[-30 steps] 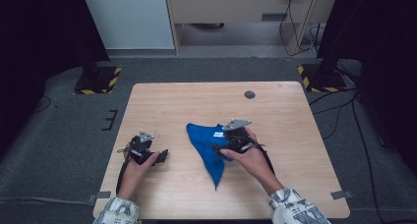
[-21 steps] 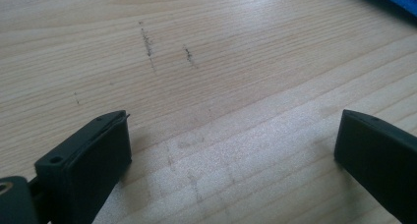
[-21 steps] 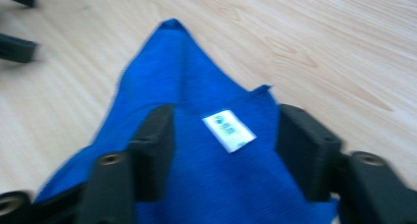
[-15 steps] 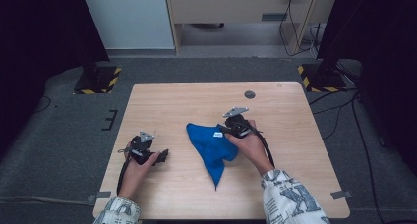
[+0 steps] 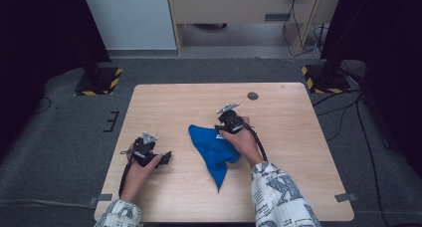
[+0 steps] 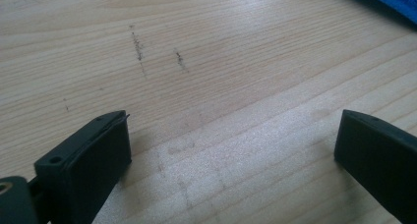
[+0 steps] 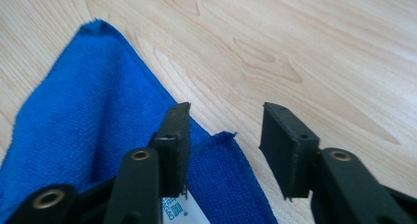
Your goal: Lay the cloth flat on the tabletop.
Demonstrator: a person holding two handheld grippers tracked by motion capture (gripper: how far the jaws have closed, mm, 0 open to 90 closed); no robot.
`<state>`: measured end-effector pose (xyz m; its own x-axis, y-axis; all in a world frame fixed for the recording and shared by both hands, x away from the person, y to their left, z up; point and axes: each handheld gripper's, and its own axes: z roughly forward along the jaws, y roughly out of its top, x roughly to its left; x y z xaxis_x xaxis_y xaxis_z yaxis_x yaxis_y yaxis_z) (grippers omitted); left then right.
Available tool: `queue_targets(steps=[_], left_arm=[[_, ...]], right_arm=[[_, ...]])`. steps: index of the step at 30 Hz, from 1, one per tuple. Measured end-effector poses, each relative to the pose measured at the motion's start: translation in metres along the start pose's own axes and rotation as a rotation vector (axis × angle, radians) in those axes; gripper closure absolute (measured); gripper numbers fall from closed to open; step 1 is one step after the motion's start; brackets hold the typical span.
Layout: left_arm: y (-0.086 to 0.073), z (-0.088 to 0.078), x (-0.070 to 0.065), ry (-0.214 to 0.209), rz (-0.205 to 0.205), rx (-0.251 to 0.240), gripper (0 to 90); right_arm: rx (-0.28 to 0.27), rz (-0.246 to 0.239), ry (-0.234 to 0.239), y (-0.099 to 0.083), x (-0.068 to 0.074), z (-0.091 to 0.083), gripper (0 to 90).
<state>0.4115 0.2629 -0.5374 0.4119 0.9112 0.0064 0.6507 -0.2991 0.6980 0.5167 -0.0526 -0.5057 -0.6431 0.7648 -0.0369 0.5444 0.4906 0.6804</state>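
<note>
A crumpled blue cloth [image 5: 214, 152] lies mid-table, tapering to a point toward the near edge. My right gripper [image 5: 222, 130] is at its far right corner. In the right gripper view the jaws [image 7: 226, 130] stand partly apart and have just been opening. A folded cloth corner [image 7: 223, 140] lies between and under them, untouched by the pads, near the cloth's white label [image 7: 177, 209]. My left gripper [image 5: 166, 158] rests open on bare wood to the cloth's left. Its jaws [image 6: 231, 150] are wide apart with nothing between them, and the cloth's edge [image 6: 393, 0] is farther off.
The wooden table [image 5: 298, 137] has a dark round grommet [image 5: 253, 95] near its far edge. Faint pencil-like marks [image 6: 140, 49] streak the wood ahead of the left gripper. Black stands with striped bases [image 5: 99, 82] sit on the floor beyond the table corners.
My right hand has moved away from the person and slightly left, from the cloth's right side to its far right corner. The cloth's right side is bunched differently. The left gripper has stayed put.
</note>
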Motion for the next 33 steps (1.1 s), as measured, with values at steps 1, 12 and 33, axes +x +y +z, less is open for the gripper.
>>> queue_targets(steps=[1,12,33], left_arm=[[0.000,0.000,0.000,0.000,0.000,0.000,0.0],[0.000,0.000,-0.001,-0.004,0.002,0.000,0.0],[0.004,-0.001,-0.010,-0.022,0.028,-0.003,8.3]], right_arm=[[0.000,0.000,0.000,0.000,0.000,0.000,53.1],[0.032,-0.031,0.034,-0.007,-0.003,0.004,81.5],[-0.059,0.037,0.001,-0.023,-0.031,-0.041,87.2]])
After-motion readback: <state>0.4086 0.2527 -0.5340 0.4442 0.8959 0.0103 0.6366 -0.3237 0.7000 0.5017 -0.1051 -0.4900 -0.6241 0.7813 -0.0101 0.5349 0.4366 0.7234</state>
